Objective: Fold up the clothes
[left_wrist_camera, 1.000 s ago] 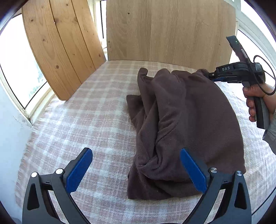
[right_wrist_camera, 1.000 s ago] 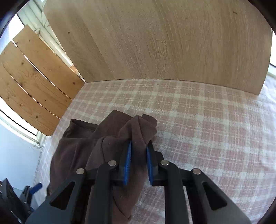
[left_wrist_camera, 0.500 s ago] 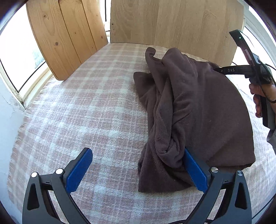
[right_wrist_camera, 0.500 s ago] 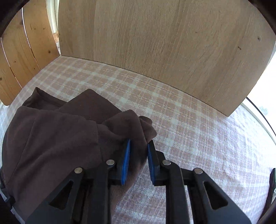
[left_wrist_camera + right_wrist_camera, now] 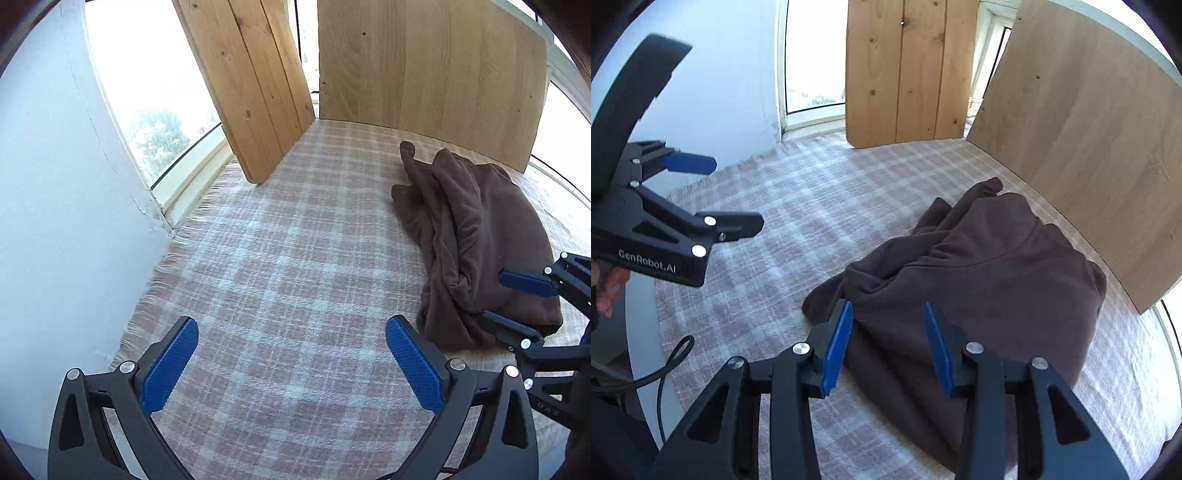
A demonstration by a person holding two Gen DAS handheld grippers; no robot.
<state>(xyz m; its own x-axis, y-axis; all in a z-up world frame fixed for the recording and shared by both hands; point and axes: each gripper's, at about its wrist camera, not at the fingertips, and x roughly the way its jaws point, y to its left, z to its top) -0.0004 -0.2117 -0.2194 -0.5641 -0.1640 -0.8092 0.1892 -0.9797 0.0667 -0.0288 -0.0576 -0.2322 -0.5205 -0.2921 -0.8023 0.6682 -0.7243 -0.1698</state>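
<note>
A dark brown fleece garment (image 5: 476,240) lies bunched and roughly folded on the pink plaid cloth (image 5: 277,258); it fills the middle of the right wrist view (image 5: 979,280). My left gripper (image 5: 291,362) is open and empty, over bare cloth to the left of the garment; it also shows in the right wrist view (image 5: 735,192). My right gripper (image 5: 886,347) is open at the garment's near edge, holding nothing; it shows in the left wrist view (image 5: 513,299), one finger above and one below the garment's corner.
Two wooden boards stand at the back: a slatted pine one (image 5: 255,92) and a wide oak one (image 5: 424,74). Windows (image 5: 147,92) and a white wall (image 5: 55,184) lie left. The cloth's fringed edge (image 5: 166,251) marks the table's left side.
My right gripper has let go of the garment and swung round to its near edge. My left gripper has moved off to the left. The garment now lies flat on the cloth.
</note>
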